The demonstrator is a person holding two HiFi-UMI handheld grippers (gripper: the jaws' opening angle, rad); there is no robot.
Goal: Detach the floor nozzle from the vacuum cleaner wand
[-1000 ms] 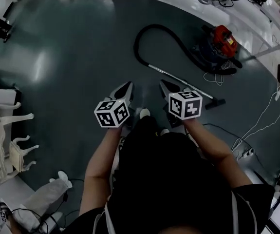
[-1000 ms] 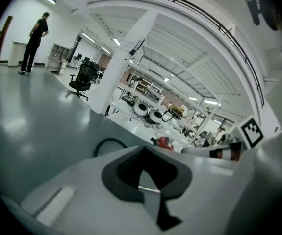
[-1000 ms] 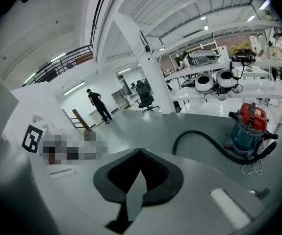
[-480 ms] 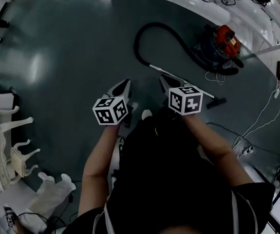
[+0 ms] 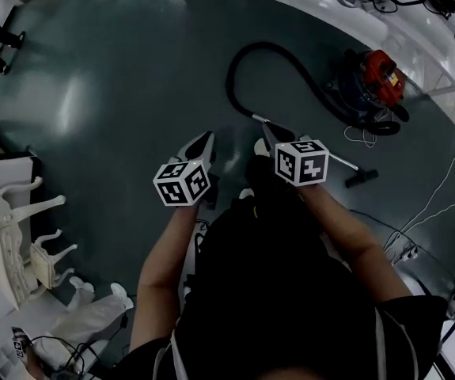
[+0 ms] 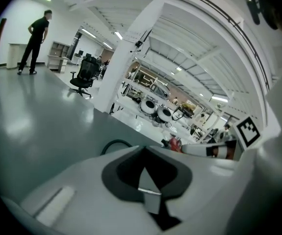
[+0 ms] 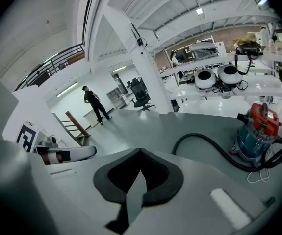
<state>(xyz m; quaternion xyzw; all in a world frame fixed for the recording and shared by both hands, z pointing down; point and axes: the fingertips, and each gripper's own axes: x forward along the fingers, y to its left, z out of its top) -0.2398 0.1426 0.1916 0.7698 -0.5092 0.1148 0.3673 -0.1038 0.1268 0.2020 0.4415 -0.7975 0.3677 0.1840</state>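
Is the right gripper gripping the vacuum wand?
No: the right gripper has its jaws closed together on nothing, with the black vacuum hose lying on the floor beyond.

A dark green floor fills most of the head view, with glossy patches of reflected light. White carved chairs stand at its left edge. At the right, a thin white cable trails across the floor to a power strip. Far off, a person in dark clothes stands near a black office chair and a white pillar.
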